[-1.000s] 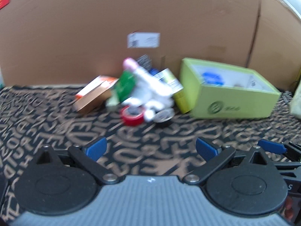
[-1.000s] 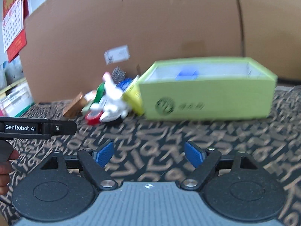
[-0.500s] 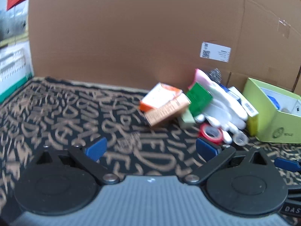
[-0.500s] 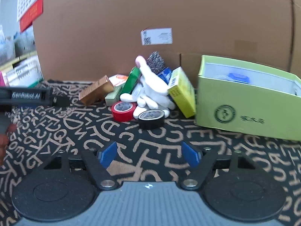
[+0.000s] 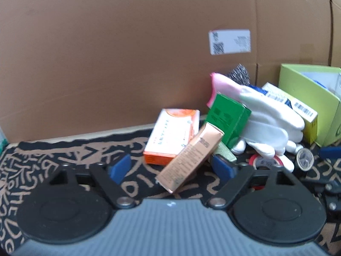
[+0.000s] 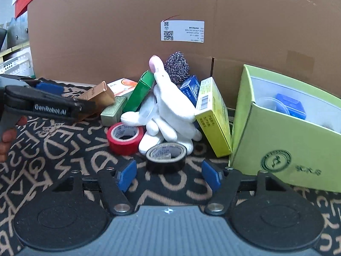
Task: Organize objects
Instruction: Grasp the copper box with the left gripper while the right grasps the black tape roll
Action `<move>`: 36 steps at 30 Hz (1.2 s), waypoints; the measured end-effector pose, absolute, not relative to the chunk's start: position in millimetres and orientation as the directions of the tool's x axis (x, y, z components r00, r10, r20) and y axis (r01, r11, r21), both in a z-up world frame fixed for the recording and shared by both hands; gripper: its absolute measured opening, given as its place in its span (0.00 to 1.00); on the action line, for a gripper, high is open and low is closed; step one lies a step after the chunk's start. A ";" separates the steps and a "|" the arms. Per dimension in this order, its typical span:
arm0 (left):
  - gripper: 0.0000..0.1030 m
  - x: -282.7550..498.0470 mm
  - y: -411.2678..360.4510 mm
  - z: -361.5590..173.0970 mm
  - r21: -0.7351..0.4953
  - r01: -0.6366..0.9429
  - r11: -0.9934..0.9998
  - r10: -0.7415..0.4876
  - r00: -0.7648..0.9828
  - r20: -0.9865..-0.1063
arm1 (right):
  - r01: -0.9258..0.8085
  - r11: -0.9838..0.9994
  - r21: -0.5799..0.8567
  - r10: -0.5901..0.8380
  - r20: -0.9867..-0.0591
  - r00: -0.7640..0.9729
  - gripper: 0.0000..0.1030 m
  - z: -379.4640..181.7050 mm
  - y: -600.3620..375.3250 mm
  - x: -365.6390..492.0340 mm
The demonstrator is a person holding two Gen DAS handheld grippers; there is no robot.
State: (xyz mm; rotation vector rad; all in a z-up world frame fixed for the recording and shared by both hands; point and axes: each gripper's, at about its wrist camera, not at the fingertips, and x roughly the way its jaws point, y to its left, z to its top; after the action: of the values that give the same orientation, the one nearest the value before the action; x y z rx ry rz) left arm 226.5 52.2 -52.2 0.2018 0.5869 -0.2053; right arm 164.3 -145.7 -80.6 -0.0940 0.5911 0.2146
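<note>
A: Both pairs of jaws have just been narrowing, but the right gripper point(image 6: 169, 176) grips nothing, with the black tape roll point(image 6: 166, 155) just ahead

B: The left gripper point(image 5: 171, 167) straddles the copper box point(image 5: 189, 157), pads not touching it

A: The pile remains; the green bin point(image 6: 283, 136) holds little

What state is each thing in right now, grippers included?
left gripper: open, jaws just closing, copper box end between them
right gripper: open, jaws just closing, black tape ahead
copper box: tilted, propped on the pile
green box: leaning
white glove: draped over the pile
lime box: open-topped, items inside
</note>
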 end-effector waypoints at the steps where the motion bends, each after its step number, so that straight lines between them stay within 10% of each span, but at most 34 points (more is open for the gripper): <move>1: 0.59 229.6 52.0 -53.8 0.123 0.263 0.957 -0.147 0.803 -0.577 | -0.230 0.973 -0.027 0.176 -0.562 0.808 0.65 -81.4 -145.2 167.2; 9: 0.23 230.2 56.7 -60.1 0.035 0.308 0.951 -0.211 0.726 -0.654 | -0.267 0.963 0.034 0.238 -0.572 0.785 0.47 -81.6 -149.3 170.7; 20: 0.23 167.3 42.5 -47.4 -0.085 0.498 0.863 -0.402 0.575 -0.713 | -0.304 0.950 0.073 0.287 -0.592 0.753 0.47 -69.0 -177.8 91.6; 26: 0.27 139.0 15.6 -37.3 0.136 0.517 0.845 -0.292 0.659 -0.693 | -0.273 0.962 0.018 0.227 -0.609 0.760 0.48 -75.2 -193.3 54.1; 31: 0.48 149.2 -2.8 -36.4 0.158 0.508 0.847 -0.267 0.662 -0.700 | -0.239 0.969 0.055 0.225 -0.586 0.779 0.58 -76.8 -199.2 40.6; 36: 0.48 160.9 -6.6 -51.3 0.152 0.487 0.860 -0.226 0.632 -0.742 | -0.240 0.970 0.039 0.219 -0.572 0.790 0.58 -74.7 -198.0 37.7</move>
State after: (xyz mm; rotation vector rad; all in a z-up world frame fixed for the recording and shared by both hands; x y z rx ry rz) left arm 160.9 -6.6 -51.3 0.3573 0.7883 -0.4176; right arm 37.7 -198.0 -74.7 -0.0360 0.6113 0.2474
